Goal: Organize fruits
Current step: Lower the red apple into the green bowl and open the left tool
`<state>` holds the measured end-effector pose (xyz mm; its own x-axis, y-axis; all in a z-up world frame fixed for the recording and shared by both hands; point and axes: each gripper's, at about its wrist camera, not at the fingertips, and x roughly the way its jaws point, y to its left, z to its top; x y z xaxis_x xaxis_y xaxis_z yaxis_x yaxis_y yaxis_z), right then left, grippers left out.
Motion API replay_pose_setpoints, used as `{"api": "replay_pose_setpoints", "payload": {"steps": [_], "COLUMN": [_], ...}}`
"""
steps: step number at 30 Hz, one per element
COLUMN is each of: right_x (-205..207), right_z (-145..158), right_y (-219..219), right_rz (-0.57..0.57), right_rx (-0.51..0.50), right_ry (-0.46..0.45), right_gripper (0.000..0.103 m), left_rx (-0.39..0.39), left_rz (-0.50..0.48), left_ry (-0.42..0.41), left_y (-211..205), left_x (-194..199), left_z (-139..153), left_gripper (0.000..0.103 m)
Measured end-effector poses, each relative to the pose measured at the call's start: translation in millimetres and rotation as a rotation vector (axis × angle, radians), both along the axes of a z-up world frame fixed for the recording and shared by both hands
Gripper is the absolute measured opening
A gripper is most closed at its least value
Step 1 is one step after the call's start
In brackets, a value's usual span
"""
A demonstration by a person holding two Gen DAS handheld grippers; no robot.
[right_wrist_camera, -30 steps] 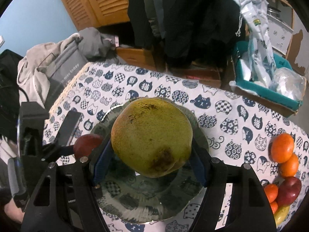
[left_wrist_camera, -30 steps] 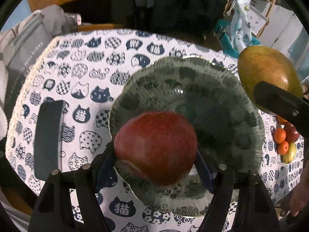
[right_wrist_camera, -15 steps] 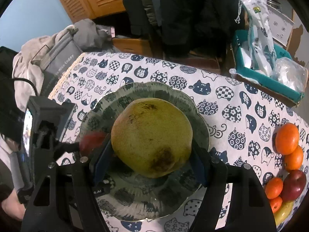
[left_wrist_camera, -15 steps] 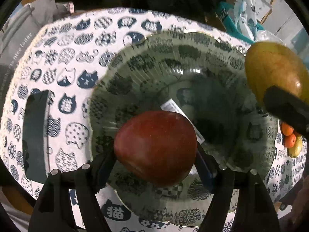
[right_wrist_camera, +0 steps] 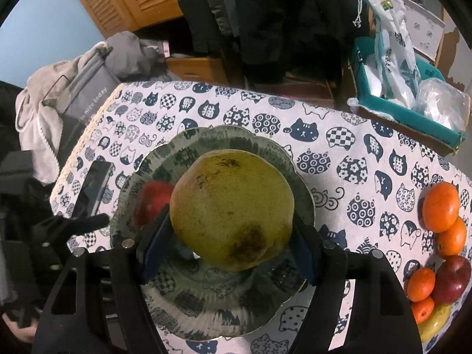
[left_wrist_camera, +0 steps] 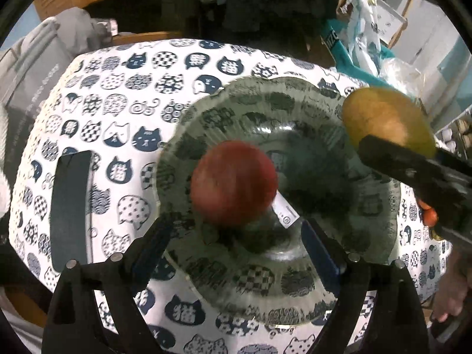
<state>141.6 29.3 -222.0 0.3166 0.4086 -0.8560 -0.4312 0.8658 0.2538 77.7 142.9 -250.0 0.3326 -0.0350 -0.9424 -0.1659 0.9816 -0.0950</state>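
Note:
A red apple, blurred, lies in the green patterned glass plate, just beyond my left gripper. Its jaws are opening, and the pads stand clear of the apple on both sides. My right gripper is shut on a large yellow-green fruit and holds it above the plate. In the right wrist view the apple shows partly behind that fruit's left side. From the left wrist view the yellow-green fruit hangs over the plate's right rim.
A black phone lies on the cat-print tablecloth left of the plate. Oranges, a red apple and a banana are piled at the right edge. A teal box with bags and grey clothing sit beyond the table.
My left jaws have widened and the red apple has left the pads and dropped into the plate. The right gripper still holds its fruit over the plate.

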Motion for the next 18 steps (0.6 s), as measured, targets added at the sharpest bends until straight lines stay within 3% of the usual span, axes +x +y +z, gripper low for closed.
{"api": "replay_pose_setpoints", "payload": {"steps": [10,18], "right_x": [-1,-5], "right_z": [-32,-56], "right_y": [27,46], "right_rz": [0.048,0.084], "right_rx": [-0.108,-0.214], "right_ry": [0.066,0.087], "right_gripper": [0.073,0.073], "left_rx": [-0.013,-0.011], "left_rz": [0.097,0.111], "left_ry": [-0.032,-0.026], "left_y": [37,46], "left_x": [-26,-31], "left_z": [18,16], "left_gripper": [0.091,0.091]}}
